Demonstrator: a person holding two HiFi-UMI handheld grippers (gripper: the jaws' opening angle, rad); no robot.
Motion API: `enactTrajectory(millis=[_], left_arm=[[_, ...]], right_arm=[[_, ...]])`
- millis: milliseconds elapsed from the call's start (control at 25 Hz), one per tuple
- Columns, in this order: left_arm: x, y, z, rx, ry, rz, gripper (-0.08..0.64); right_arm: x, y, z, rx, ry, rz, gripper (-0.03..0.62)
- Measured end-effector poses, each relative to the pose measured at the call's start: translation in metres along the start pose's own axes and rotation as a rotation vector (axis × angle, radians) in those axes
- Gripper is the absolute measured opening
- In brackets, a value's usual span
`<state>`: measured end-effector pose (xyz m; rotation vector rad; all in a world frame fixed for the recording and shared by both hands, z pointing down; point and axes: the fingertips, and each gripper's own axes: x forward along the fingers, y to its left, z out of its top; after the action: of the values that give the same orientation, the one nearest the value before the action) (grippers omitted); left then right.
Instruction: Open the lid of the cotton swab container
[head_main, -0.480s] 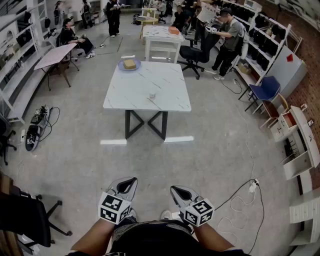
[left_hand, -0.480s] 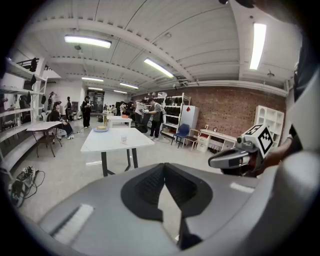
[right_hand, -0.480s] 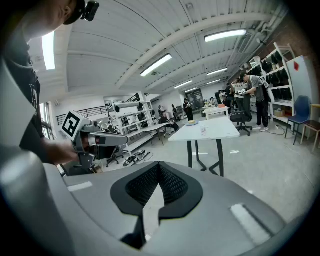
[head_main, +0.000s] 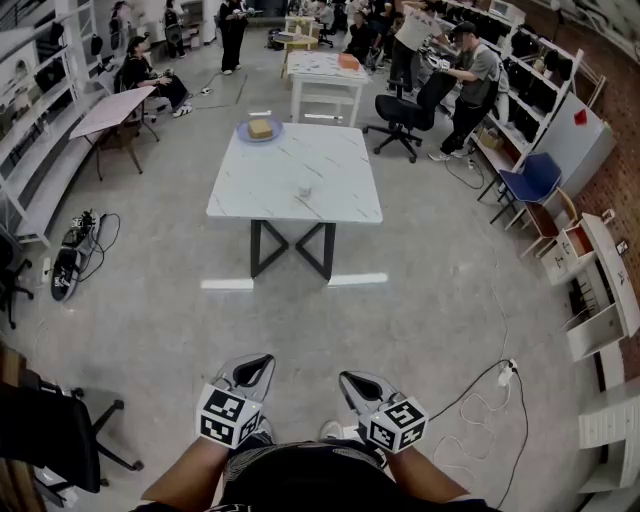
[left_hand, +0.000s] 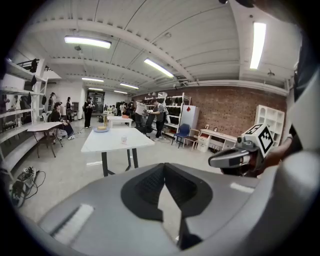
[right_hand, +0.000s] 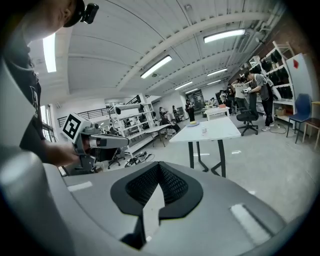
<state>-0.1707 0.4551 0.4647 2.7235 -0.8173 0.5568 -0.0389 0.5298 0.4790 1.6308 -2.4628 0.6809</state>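
A small clear cotton swab container (head_main: 305, 190) stands on a white marble-top table (head_main: 250, 195) several steps ahead of me; it also shows as a tiny object (left_hand: 123, 139) in the left gripper view and as a tiny object (right_hand: 203, 131) in the right gripper view. My left gripper (head_main: 262, 362) and right gripper (head_main: 347, 380) are held low in front of my body, far from the table. Both have their jaws together with nothing between them. The left gripper (left_hand: 164, 166) and the right gripper (right_hand: 159, 166) each point toward the table.
A blue plate (head_main: 258, 130) with a tan block lies at the table's far edge. Open grey floor lies between me and the table. A black chair (head_main: 50, 435) is at my left, a cable and power strip (head_main: 505, 372) at my right. People, desks and shelves fill the back.
My grippers have stayed put. People and an office chair at the back right have shifted slightly.
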Motion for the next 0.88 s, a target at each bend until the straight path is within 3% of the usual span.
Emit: enactTrajectory(millis=[880], left_arm=[[0.020,-0.037,-0.002,-0.016,0.021,0.042,0.058]], right_arm=[[-0.025,-0.033,0.004,-0.006,-0.008,0.049,0.000]])
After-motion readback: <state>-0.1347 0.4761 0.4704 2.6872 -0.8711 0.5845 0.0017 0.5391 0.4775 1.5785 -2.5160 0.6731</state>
